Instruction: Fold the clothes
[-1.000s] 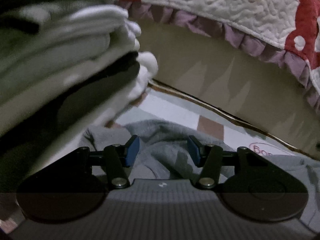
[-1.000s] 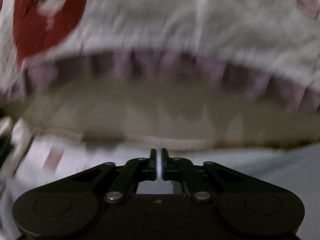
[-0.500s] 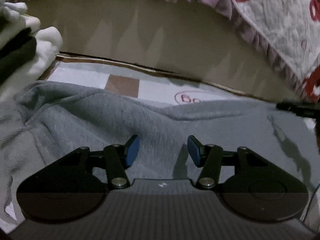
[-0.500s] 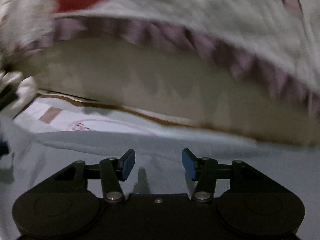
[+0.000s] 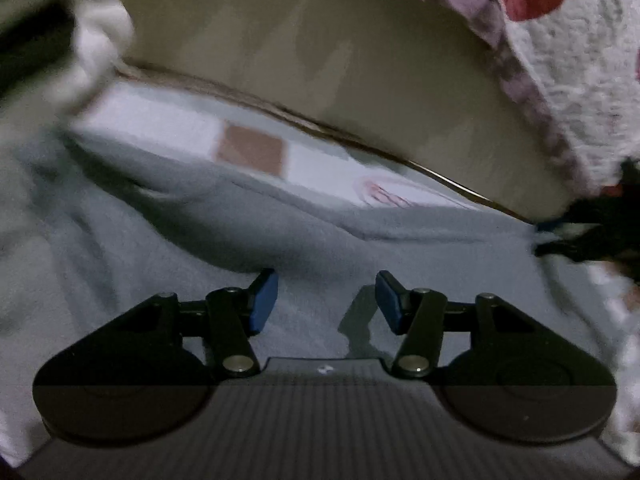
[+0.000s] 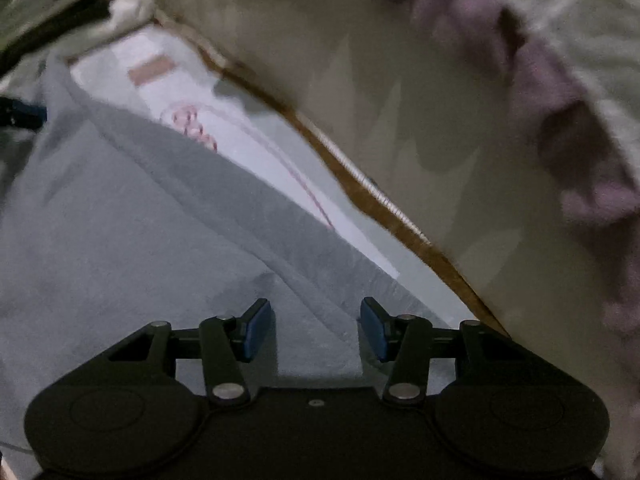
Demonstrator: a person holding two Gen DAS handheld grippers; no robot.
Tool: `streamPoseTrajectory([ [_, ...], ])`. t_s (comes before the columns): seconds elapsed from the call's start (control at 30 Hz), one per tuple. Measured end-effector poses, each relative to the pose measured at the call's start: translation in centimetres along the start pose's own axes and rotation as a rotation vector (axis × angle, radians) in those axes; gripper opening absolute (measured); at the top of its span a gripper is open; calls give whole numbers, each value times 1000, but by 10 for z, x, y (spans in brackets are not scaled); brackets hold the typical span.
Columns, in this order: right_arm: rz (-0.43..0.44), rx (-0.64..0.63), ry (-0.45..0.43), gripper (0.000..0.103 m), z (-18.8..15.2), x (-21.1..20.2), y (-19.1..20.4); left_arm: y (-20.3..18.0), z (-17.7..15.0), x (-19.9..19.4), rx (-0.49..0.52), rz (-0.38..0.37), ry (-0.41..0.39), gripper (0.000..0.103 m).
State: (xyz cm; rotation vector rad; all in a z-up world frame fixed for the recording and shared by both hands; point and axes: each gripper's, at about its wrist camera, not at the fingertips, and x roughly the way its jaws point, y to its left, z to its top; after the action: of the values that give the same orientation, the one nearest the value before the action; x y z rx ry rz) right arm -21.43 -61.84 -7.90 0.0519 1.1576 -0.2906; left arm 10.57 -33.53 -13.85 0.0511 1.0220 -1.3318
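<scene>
A grey sweatshirt (image 5: pixel 200 248) lies spread on a white printed mat (image 5: pixel 160 128). My left gripper (image 5: pixel 326 292) hovers open just above the grey cloth, nothing between its blue pads. The right gripper (image 6: pixel 314 316) points steeply down over the garment's far hem (image 6: pixel 280 240); its jaws are closing slightly, the hem lies under the gap, and the pads do not press on it. The right gripper's fingertips (image 5: pixel 560 236) show at the cloth's right edge in the left wrist view. The left gripper (image 6: pixel 20 114) peeks in at the left edge of the right wrist view.
A stack of folded clothes (image 5: pixel 60 40) sits at the far left beside the garment (image 6: pixel 60 0). A beige bed side (image 5: pixel 360 60) rises behind the mat. A quilt with a purple ruffle and red print (image 5: pixel 580 60) overhangs it.
The left wrist view swung away from the folded stack and down over the grey sweatshirt. The right gripper went from shut to open, rolled, and now sits over the garment's hem.
</scene>
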Motion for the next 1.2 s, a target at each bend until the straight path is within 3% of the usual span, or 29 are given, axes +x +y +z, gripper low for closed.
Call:
streamPoseTrajectory([
  [0.13, 64, -98, 109, 57, -1, 23, 0, -1, -2, 1, -21, -63, 29, 55],
  [0.23, 47, -16, 43, 58, -11, 22, 0, 0, -4, -1, -40, -56, 19, 55],
  [0.3, 40, 40, -2, 47, -18, 21, 1, -1, -6, -2, -23, -35, 10, 55],
  [0.33, 58, 74, -37, 30, -26, 17, 3, -2, -7, -4, -17, -23, 3, 55],
  [0.4, 15, 60, -88, 6, -39, 10, 22, -3, -7, -6, -14, -9, -15, 55],
  [0.5, -109, 50, -144, 4, -54, 5, 54, -8, -7, -6, 3, 38, -54, 53],
  [0.6, -174, 94, -205, 3, -63, -5, 57, -29, -6, -13, 138, 82, -118, 53],
  [0.67, -172, 53, -224, 7, -68, -10, 49, -49, -8, -16, 277, 122, -131, 54],
  [0.7, -179, 1, -225, 14, -72, -14, 43, -58, -10, -15, 339, 128, -124, 54],
  [0.73, -180, -34, -210, 40, -74, -14, 37, -67, -11, -15, 400, 133, -117, 54],
  [0.77, -178, -64, -194, 54, -75, -15, 30, -76, -12, -12, 460, 136, -97, 56],
  [0.9, -94, -76, -130, 54, -91, -32, -19, -114, -5, 16, 698, 129, 44, 56],
  [1.03, -61, -68, -77, 54, -102, -35, -55, -149, 9, 61, 858, 45, 204, 57],
  [1.13, -67, -88, -64, 54, -106, -30, -70, -169, 17, 89, 913, -20, 232, 59],
  [1.2, -51, -85, -60, 61, -105, -25, -79, -172, 23, 105, 893, -52, 241, 63],
])
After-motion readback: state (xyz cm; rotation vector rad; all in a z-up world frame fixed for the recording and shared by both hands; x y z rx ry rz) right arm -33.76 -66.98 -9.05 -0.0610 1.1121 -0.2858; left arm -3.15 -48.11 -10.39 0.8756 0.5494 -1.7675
